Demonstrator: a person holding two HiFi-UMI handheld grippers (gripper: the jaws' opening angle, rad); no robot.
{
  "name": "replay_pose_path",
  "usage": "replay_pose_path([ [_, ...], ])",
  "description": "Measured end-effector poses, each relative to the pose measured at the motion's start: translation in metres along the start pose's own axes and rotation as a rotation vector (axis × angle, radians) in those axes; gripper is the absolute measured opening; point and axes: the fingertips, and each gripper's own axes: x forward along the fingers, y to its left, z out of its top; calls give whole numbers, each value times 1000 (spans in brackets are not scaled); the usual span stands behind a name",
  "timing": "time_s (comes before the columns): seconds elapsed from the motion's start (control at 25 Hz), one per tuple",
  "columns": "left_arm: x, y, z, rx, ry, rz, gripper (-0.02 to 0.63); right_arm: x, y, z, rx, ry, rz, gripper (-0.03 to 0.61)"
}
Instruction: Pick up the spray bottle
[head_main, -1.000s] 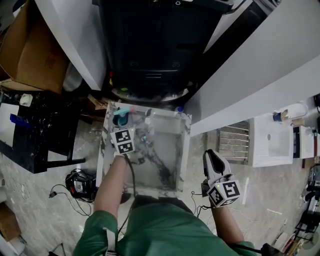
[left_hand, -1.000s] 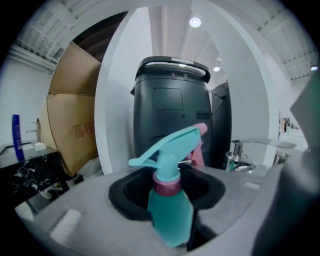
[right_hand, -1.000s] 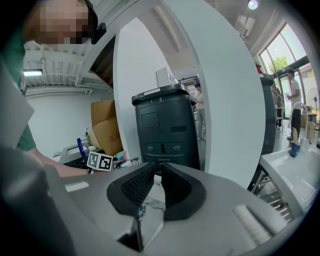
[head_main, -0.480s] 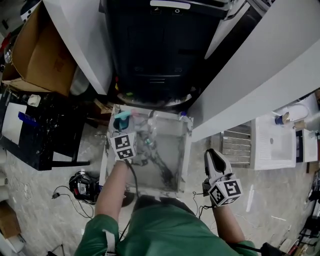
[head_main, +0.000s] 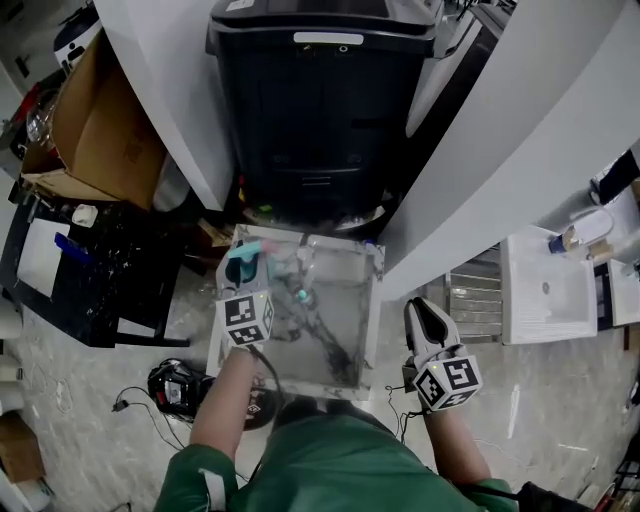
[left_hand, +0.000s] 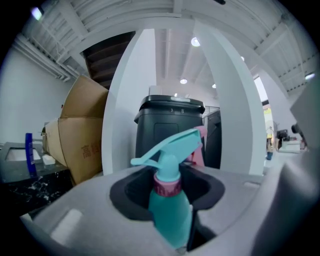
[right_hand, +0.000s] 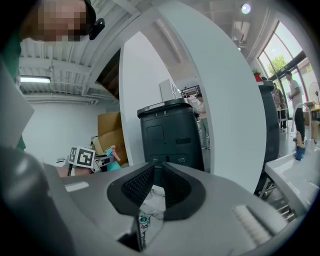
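The spray bottle (left_hand: 170, 212) is teal with a pink collar and a teal trigger head that points left. My left gripper (left_hand: 168, 186) is shut on its body, the head standing up between the pads. From the head view the spray bottle (head_main: 242, 262) hangs in the left gripper (head_main: 244, 288) above the far left corner of a small marble table (head_main: 340, 345). The right gripper (head_main: 424, 314) is off the table's right side, jaws together and nothing in them. In the right gripper view the bottle (right_hand: 111, 159) shows far left, beside the left gripper's marker cube (right_hand: 82, 156).
A tall black bin (head_main: 320, 110) stands just behind the table between white walls. A cardboard box (head_main: 100, 135) and a dark stand (head_main: 90, 270) are at the left. A small teal-capped item (head_main: 303, 296) lies on the table. A white sink unit (head_main: 545, 290) is to the right.
The left gripper has risen off the table with the spray bottle in it. The right gripper has lifted a little beside the table.
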Motion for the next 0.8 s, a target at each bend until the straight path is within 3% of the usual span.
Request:
replay_pose_path([
  [0.8, -72, -71, 92, -35, -69, -163, 154, -40, 4, 49, -48, -131, -4, 44],
])
